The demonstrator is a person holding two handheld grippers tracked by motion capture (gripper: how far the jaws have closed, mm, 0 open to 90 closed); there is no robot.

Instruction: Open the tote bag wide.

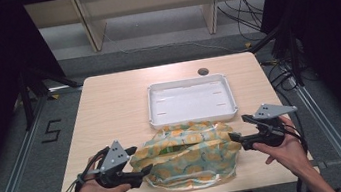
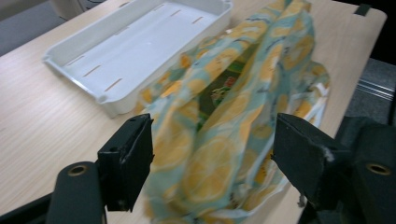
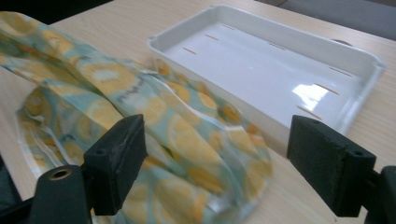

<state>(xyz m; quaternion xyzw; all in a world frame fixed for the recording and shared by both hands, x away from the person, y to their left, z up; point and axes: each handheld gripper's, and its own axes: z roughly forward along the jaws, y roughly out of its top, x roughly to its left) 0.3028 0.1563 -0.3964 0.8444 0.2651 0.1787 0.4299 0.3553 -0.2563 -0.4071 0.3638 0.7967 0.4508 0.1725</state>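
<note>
A crumpled plastic bag (image 1: 189, 156) printed with yellow lemon slices on teal lies on the wooden table near its front edge. My left gripper (image 1: 140, 162) is at the bag's left end with its jaws apart. In the left gripper view the bag (image 2: 224, 107) stretches away between the spread jaws of that gripper (image 2: 212, 140), and neither pad presses on it. My right gripper (image 1: 240, 127) hovers at the bag's right end, open. In the right gripper view the bag (image 3: 154, 121) lies below and ahead of the wide jaws of that gripper (image 3: 222, 144).
An empty white tray (image 1: 231, 95) sits just behind the bag, mid-table, and appears in the gripper views (image 2: 70, 56) (image 3: 364, 60). A round cable hole (image 1: 203, 71) is near the table's far edge. Cables and frame legs stand on the floor around the table.
</note>
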